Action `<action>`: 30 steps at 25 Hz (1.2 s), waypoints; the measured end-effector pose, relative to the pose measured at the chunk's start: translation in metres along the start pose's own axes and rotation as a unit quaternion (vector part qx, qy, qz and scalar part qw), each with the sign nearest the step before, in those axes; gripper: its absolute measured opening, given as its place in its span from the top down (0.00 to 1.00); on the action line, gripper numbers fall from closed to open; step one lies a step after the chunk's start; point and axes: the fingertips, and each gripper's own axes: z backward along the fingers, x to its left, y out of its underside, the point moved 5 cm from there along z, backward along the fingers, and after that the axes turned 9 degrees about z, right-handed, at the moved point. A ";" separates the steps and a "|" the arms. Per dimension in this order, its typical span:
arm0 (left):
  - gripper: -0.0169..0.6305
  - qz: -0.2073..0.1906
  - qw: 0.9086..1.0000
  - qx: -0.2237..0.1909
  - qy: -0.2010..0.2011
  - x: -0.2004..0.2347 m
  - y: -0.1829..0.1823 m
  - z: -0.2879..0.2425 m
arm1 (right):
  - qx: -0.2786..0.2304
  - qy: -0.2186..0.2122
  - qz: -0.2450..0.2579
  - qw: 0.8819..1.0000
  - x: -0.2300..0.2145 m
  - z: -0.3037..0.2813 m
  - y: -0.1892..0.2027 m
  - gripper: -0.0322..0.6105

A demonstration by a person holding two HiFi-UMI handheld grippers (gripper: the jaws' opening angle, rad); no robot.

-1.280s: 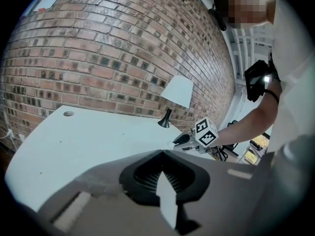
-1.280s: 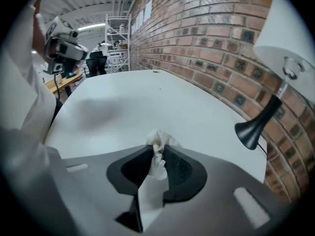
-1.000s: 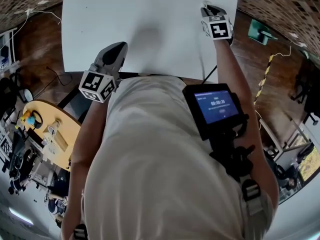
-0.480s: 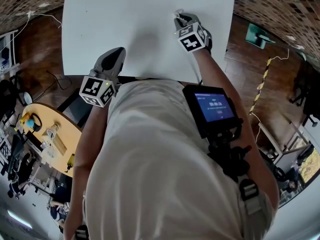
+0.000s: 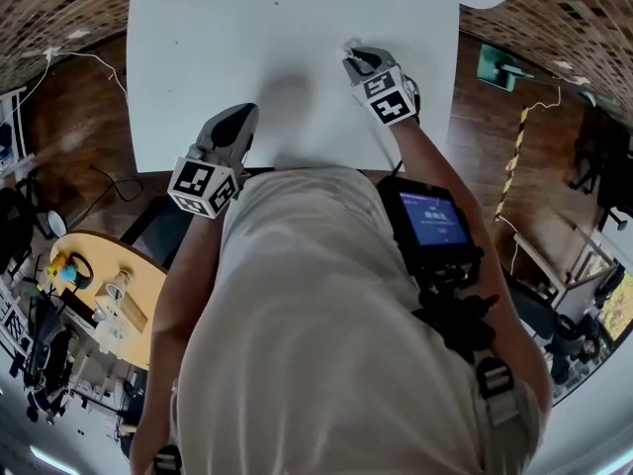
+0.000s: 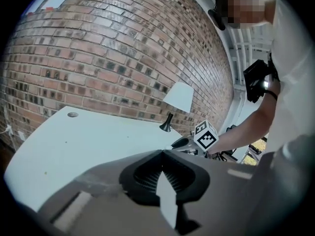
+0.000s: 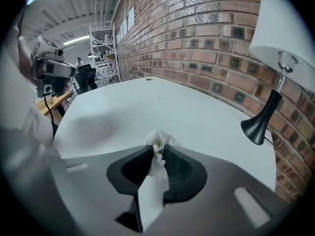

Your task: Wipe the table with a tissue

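The right gripper (image 5: 356,59), its 2 jaws clamped on the crumpled tissue (image 7: 159,139), has slid it from the right edge of the table (image 5: 247,38) toward the middle, so wiping is under way; the left gripper (image 5: 235,125) waits closed and empty.

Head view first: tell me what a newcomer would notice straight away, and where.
The big white table fills the top of the head view, with the right gripper toward its right side, jaws shut on a crumpled white tissue down at the surface. The left gripper hangs at the table's near edge, jaws together and empty. A black-footed lamp stands at the table's far side by the brick wall.
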 end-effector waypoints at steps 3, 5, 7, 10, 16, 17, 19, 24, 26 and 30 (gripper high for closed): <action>0.96 0.014 1.000 0.000 -0.002 0.019 0.003 0.012 | 0.006 -0.006 0.006 1.000 0.007 -0.007 -0.017 0.84; 0.96 0.019 1.000 0.002 0.000 0.029 0.004 0.020 | 0.011 -0.014 0.009 1.000 0.008 -0.015 -0.028 0.84; 0.96 0.020 1.000 0.002 0.005 0.036 0.003 0.027 | 0.016 -0.015 0.003 1.000 0.004 -0.025 -0.038 0.84; 0.96 0.026 1.000 0.002 0.005 0.045 0.007 0.039 | 0.027 -0.003 -0.006 1.000 -0.006 -0.045 -0.051 0.84; 0.96 0.042 0.999 -0.004 -0.011 0.063 0.014 0.063 | 0.013 0.017 -0.030 0.999 -0.029 -0.079 -0.092 0.83; 0.96 0.048 0.999 -0.007 -0.019 0.067 0.015 0.068 | 0.013 0.015 -0.028 0.999 -0.032 -0.085 -0.098 0.84; 0.96 0.060 0.997 -0.015 -0.037 0.075 0.018 0.079 | 0.018 0.013 -0.016 1.000 -0.039 -0.097 -0.110 0.84; 0.96 0.074 0.995 -0.028 -0.061 0.098 0.025 0.109 | 0.022 0.025 -0.023 0.999 -0.041 -0.125 -0.134 0.83; 0.96 0.078 0.994 -0.033 -0.068 0.102 0.027 0.117 | 0.032 0.041 -0.031 0.998 -0.040 -0.131 -0.136 0.83; 0.96 0.086 0.992 -0.042 -0.081 0.108 0.029 0.130 | 0.049 0.085 -0.047 0.994 -0.037 -0.133 -0.138 0.84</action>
